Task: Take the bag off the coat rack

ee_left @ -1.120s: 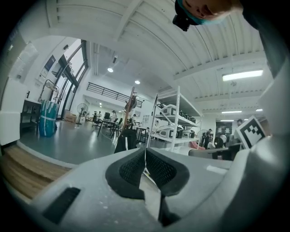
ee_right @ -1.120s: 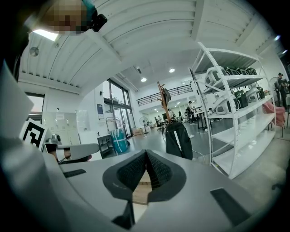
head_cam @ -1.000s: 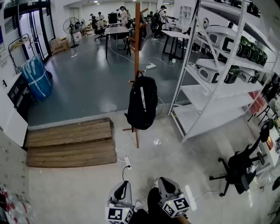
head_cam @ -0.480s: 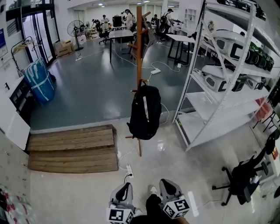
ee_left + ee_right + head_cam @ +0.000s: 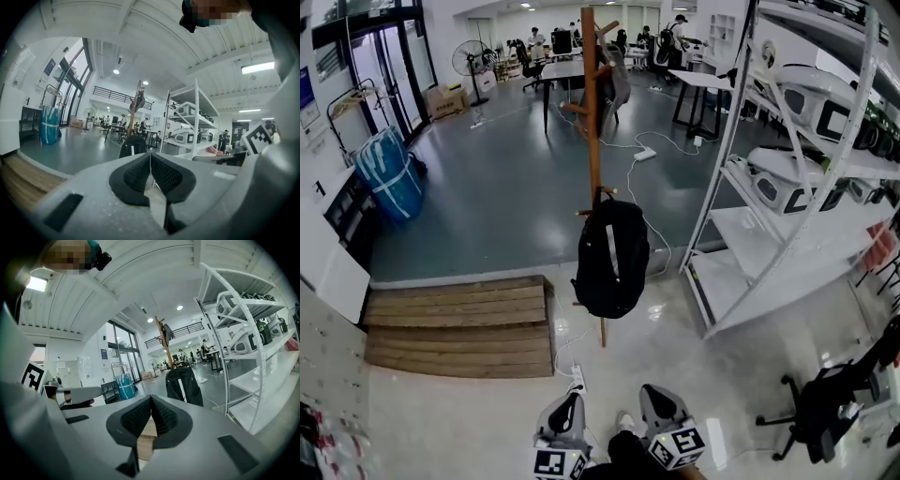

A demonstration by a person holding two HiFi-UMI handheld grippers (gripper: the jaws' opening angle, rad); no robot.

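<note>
So the left gripper (image 5: 568, 398) and right gripper (image 5: 653, 394) were both pressed shut on nothing. The black fabric backpack (image 5: 611, 258) hung upright on the tall wooden coat rack's (image 5: 592, 94) low peg, well ahead and dead centre between them, so neither looked nearer.

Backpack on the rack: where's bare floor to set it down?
Pale floor in front of the wooden platform is bare; so is grey floor between rack and blue bundle. Crowded: power strip by the rack, shelving and chair rightward.
</note>
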